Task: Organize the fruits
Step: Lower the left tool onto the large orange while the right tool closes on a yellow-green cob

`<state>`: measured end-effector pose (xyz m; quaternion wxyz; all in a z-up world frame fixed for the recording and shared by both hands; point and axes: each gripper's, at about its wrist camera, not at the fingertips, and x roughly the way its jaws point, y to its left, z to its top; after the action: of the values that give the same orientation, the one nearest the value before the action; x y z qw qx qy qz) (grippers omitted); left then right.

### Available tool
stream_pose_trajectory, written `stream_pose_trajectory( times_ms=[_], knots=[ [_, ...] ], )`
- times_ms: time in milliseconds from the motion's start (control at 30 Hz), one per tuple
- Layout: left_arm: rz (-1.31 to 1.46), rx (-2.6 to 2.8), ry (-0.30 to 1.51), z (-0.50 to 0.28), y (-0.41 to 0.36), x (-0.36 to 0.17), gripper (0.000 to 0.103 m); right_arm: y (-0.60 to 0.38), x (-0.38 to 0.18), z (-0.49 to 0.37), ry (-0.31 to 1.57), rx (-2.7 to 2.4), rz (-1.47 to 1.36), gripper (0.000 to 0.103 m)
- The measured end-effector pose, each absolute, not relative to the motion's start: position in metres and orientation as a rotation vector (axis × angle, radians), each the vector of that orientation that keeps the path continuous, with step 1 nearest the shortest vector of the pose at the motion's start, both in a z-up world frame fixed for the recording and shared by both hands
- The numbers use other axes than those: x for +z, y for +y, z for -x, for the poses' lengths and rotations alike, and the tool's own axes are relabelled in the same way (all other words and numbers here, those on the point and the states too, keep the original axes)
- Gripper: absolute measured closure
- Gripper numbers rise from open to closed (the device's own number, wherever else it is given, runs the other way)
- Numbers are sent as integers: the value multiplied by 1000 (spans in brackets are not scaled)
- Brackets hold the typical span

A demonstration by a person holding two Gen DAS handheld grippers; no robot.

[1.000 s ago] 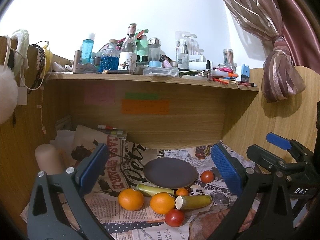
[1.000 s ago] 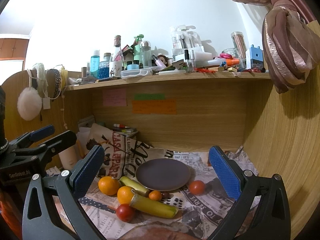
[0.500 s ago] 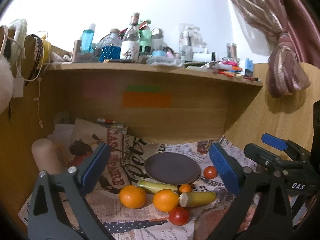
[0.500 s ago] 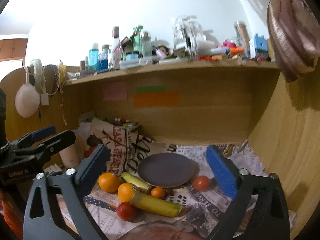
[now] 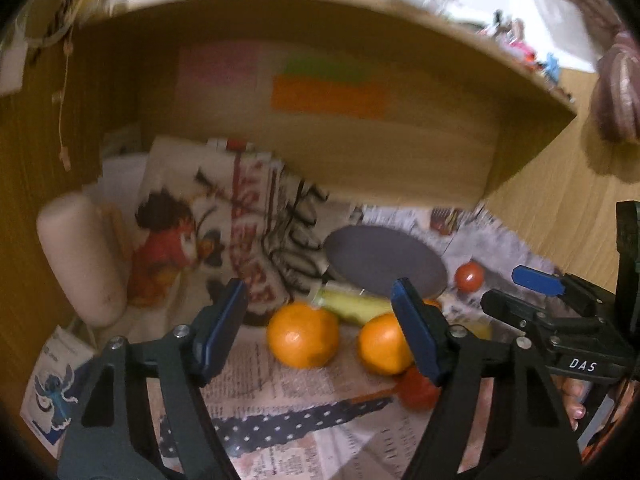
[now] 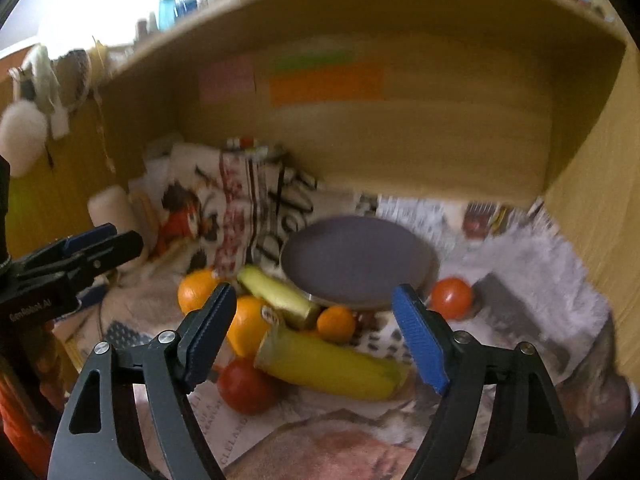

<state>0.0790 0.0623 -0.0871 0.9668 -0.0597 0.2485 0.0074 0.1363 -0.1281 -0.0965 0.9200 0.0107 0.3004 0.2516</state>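
Orange fruit [image 5: 303, 334] now looms nearer: you've dropped both released claws, left claw [image 5: 320, 334] and right claw [image 6: 310, 338], toward it, grab next.

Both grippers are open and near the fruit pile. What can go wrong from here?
The oranges and tomato are round and packed against the banana; a nudge from the right gripper may roll them across the newspaper. The left gripper works close by, so the two may collide.
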Motion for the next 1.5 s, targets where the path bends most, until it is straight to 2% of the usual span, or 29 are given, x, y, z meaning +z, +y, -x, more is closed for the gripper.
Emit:
stream_pose_trajectory(
  times_ms=[267, 567, 700, 867, 1200, 1400, 1500],
  knots=[
    [136, 13, 651, -101, 81, -129, 29, -113, -129, -159, 738, 511, 13, 25],
    [126, -13, 721, -122, 78, -146, 28, -129, -139, -158, 785, 464, 61, 25],
    [128, -19, 747, -132, 76, -150, 19, -145, -145, -156, 828, 418, 90, 26],
    [114, -18, 763, -143, 74, -154, 16, -185, -158, -161, 902, 365, -14, 27],
    [132, -28, 841, -169, 75, -174, 16, -207, -140, -159, 862, 348, -53, 25],
    [161, -64, 851, -172, 78, -180, 34, -195, -147, -194, 896, 341, -23, 25],
    [143, -62, 842, -170, 75, -180, 34, -191, -156, -210, 933, 329, 3, 26]
  ],
)
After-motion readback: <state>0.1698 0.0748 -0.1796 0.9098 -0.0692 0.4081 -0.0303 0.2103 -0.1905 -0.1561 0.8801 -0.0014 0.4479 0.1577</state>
